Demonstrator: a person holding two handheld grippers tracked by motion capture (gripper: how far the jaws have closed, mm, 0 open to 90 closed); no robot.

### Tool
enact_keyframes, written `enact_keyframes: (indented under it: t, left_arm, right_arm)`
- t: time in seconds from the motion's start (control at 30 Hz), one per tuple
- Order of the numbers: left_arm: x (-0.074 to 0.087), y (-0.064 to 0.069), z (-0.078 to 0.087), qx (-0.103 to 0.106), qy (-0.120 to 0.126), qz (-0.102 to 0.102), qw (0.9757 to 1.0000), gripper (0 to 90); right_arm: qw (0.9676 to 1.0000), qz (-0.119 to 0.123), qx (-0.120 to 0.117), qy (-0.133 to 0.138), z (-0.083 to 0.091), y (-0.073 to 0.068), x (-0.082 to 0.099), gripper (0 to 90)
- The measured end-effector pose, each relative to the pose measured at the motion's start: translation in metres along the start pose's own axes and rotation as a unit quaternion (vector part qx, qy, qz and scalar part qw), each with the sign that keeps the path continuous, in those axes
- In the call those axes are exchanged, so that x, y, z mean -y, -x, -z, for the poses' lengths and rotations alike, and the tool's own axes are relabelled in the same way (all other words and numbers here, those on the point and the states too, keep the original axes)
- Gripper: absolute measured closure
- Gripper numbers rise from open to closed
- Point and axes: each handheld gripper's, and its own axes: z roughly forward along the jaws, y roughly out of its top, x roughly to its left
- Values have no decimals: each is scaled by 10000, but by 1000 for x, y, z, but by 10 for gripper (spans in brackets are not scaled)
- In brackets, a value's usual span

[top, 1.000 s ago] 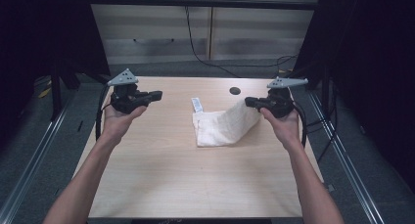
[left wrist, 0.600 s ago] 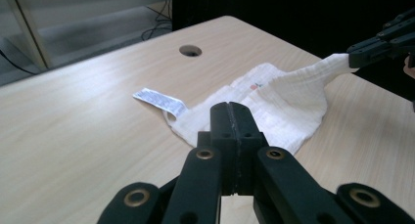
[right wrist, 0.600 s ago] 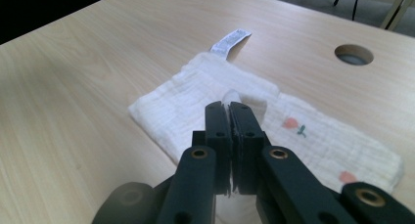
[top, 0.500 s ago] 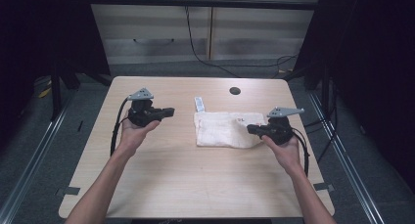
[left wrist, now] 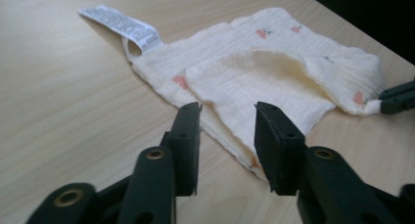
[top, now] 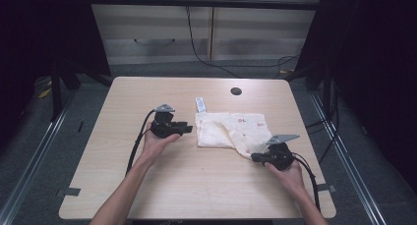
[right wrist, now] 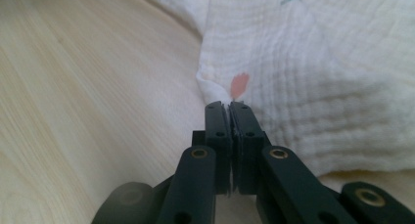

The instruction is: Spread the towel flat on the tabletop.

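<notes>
From the high view I have the cream muslin cloth, printed with small red motifs, lying partly folded at the middle of the wooden table, its white care label sticking out from the far left corner. My right gripper sits low at the cloth's near right corner; in the right gripper view its jaws are pressed together with a pinch of that corner between them, beside a red motif. My left gripper is just off the cloth's left edge; in the left gripper view its jaws stand apart with nothing between them, the folded edge of the cloth lying just ahead. Bare tabletop spreads wide on the near side and to the left. A dark round grommet hole sits near the far edge, clear of the cloth.
</notes>
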Motion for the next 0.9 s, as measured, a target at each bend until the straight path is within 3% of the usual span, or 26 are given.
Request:
enact_keyframes:
  t: [0.1,0.13,0.27,0.37,0.43,0.47,0.57,0.67,0.7,0.77,0.9]
  left_arm:
    - [5,0,-11,19,-55,82,9999,547]
    - [9,4,-22,62,-126,87,9999,547]
    - [13,13,-39,164,-272,-20,9995,550]
    - [11,20,-45,181,-345,-160,9991,617]
    - [11,23,-46,153,-379,-228,9989,734]
    - [11,24,-49,99,-468,-386,9981,799]
    - [13,24,-47,27,-475,-495,9976,878]
    - [14,24,-44,1,-507,-535,9973,885]
    - [15,22,-39,-139,-554,-639,9963,887]
    - [15,20,-36,-184,-582,-664,9959,887]
    - [27,6,-7,-321,-650,-719,9948,887]
  right_arm:
    - [10000,-1,-92,22,-1,-1,2,875]
    - [10000,-27,-91,10,-1,-3,2,875]
    - [9999,-5,-136,30,-2,-3,2,875]
    - [9999,-55,-129,32,-2,-4,2,874]
    - [9999,-55,-133,33,-2,-4,2,874]
    - [9999,-46,-126,39,-2,-4,2,874]
    - [9999,14,-143,41,-3,-5,2,873]
    - [9999,38,-164,41,-3,-6,2,874]
    - [9998,40,-203,22,-4,-10,2,873]
    - [9998,67,-202,10,-4,-11,2,873]
    - [9993,181,-324,-55,-5,-24,2,873]
